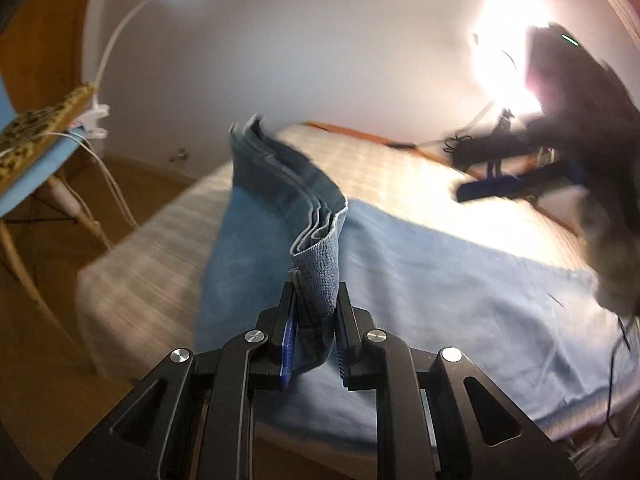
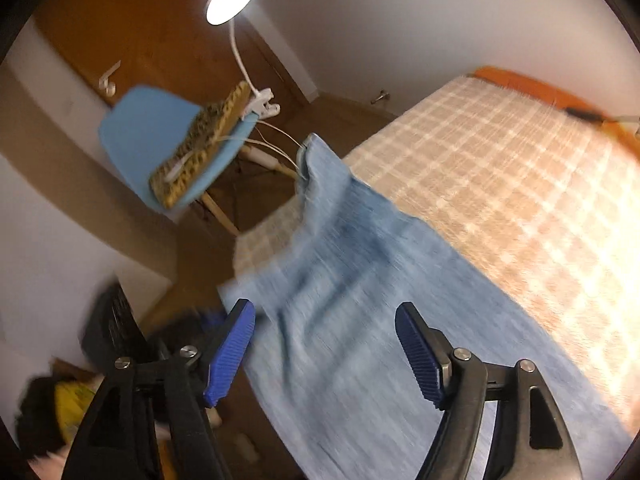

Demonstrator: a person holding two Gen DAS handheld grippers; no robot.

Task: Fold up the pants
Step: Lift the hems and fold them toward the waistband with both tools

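The far side of the bed (image 2: 500,168) is bare checked cover, so there is lots of room to move there. The blue pants (image 2: 360,320) cover the near side. Off the bed's end stands a blue chair (image 2: 132,140) with a lamp (image 2: 232,0) clipped on and loose wires hanging, close to the corner. Dark things (image 2: 112,332) crowd the floor beside the bed.

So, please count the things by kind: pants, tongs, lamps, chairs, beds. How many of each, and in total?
Pants: 1
Tongs: 2, left tongs and right tongs
Lamps: 1, white lamp
Chairs: 1, blue chair
Beds: 1
Total: 6
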